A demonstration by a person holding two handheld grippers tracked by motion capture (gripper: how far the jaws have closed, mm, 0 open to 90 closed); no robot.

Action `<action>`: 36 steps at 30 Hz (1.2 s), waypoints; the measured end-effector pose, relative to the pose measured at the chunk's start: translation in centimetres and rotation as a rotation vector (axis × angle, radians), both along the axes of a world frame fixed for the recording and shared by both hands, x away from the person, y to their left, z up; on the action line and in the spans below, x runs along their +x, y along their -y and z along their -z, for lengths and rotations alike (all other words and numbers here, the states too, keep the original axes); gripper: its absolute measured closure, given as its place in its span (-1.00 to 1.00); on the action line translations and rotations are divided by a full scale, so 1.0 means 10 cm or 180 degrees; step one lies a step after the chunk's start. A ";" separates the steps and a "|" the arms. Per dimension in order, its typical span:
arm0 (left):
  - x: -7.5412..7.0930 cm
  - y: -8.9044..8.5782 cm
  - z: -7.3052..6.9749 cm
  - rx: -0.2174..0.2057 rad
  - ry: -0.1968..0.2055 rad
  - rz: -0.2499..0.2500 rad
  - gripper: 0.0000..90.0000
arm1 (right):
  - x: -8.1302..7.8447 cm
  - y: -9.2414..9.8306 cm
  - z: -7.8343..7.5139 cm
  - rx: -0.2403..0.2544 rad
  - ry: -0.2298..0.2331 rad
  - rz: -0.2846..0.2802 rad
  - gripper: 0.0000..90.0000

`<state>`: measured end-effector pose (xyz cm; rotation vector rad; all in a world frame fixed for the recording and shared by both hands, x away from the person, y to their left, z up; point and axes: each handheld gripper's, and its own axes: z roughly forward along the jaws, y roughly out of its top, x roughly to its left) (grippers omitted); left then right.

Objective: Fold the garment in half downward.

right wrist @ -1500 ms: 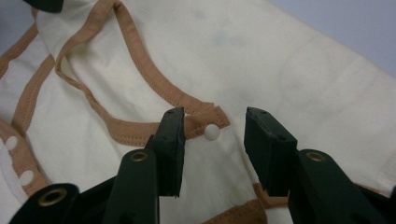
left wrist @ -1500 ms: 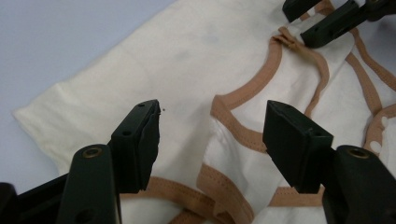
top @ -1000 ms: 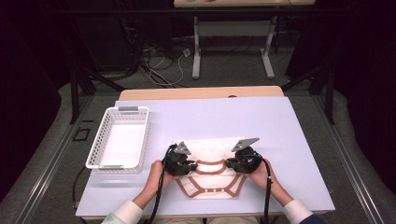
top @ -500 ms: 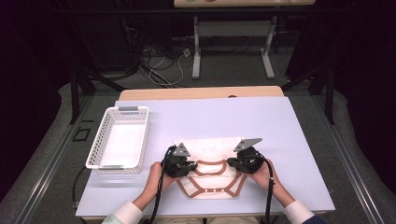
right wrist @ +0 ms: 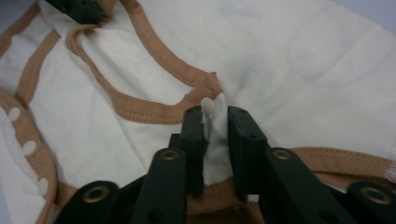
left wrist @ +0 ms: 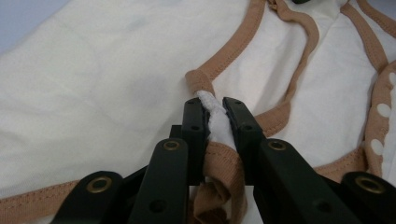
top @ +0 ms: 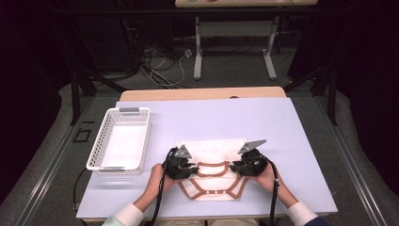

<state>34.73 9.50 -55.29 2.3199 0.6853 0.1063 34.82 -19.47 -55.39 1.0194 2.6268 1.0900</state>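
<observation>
- Where the near edge of the table (top: 301, 141) meets the person's sleeves, two hands are seen, each wrapped around a gripper.
- A cream baby bodysuit (top: 211, 153) with tan binding is spread flat on the pale lilac tabletop, near the front edge and a little right of the middle.
- A bunched fold of the bodysuit is pinched by the left gripper (left wrist: 215, 109) just beside the tan neckline trim; the jaws have just been closing, and white cloth is squeezed between them.
- On the opposite shoulder, a similar fold is clamped by the right gripper (right wrist: 215, 114), whose jaws have likewise just been closing on the fabric.
- Between the two grippers, the neckline and the snap-studded crotch flap are seen lying on the table.
- Farther back and to the left, a white perforated plastic basket (top: 141, 136) is set on the tabletop, well apart from the bodysuit.
- Beyond the table, cables (top: 164, 61) are seen on the floor.
</observation>
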 end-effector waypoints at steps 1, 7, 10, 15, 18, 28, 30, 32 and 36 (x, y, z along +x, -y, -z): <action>0.00 0.00 0.00 -0.0016 -0.0004 -0.0004 0.85 | 0.00 0.00 0.00 0.0016 0.0002 0.0018 0.85; 0.00 -0.05 -0.04 -0.0113 0.0020 -0.0001 0.86 | -0.03 0.01 -0.06 0.0059 0.0106 0.0020 0.86; 0.00 -0.08 -0.06 -0.0213 0.0004 -0.0036 0.84 | -0.07 0.04 -0.12 0.0104 0.0156 -0.0005 0.86; -0.02 -0.15 -0.09 -0.0304 -0.0054 -0.0050 0.83 | -0.12 0.08 -0.20 0.0192 0.0188 -0.0024 0.86; -0.05 -0.16 -0.11 -0.0339 -0.0062 -0.0057 0.83 | -0.13 0.07 -0.20 0.0219 0.0207 -0.0062 0.86; -0.09 -0.19 -0.11 -0.0437 -0.0056 -0.0022 0.84 | -0.20 0.08 -0.25 0.0208 0.0207 -0.0124 0.85; -0.11 -0.19 -0.11 -0.0442 -0.0045 -0.0033 0.84 | -0.22 0.09 -0.26 0.0206 0.0203 -0.0128 0.85; -0.11 -0.20 -0.12 -0.0402 -0.0019 0.0000 0.85 | -0.23 0.08 -0.25 0.0190 0.0206 -0.0131 0.85; -0.14 -0.20 -0.13 -0.0380 -0.0009 0.0003 0.85 | -0.25 0.05 -0.25 0.0160 0.0201 -0.0154 0.85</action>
